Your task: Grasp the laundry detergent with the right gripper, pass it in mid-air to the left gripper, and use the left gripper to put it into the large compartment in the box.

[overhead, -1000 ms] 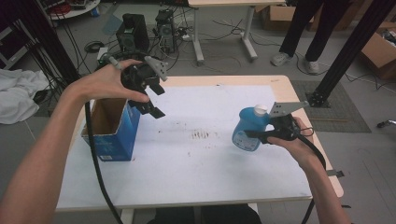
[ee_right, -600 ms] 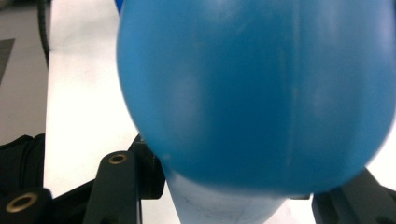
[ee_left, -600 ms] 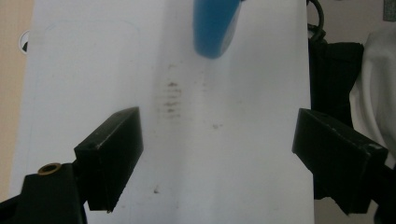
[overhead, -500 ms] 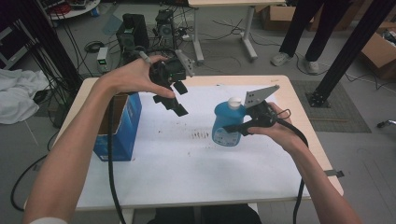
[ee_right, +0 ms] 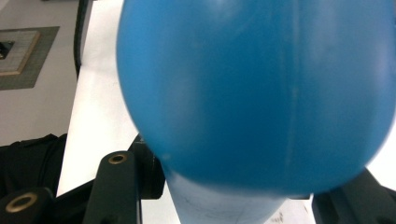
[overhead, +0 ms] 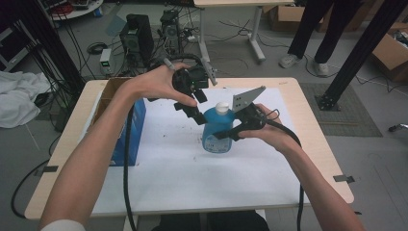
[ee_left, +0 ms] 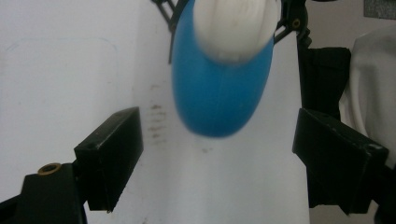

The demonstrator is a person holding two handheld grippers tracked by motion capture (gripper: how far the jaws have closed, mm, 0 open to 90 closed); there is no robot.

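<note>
while the blue bottle (overhead: 217,131) hangs upright over the middle of the white-covered desk (overhead: 183,173), the right gripper (overhead: 230,132) pinches it across the belly, jaws clamped on either side of the plastic body, as the right gripper view confirms (ee_right: 261,93). judging by its smooth, rounded plastic shell, the bottle looks fairly light but slick, and the wall may give a little under a hard squeeze; the ridged white cap (ee_left: 233,25) looks like the firmest place to take hold. the left gripper (overhead: 198,107) sits just above and beside that cap with its jaws spread wide and nothing between them, touching nothing. a blue cardboard box (overhead: 126,126) stands at the desk's left edge, well apart.
</note>
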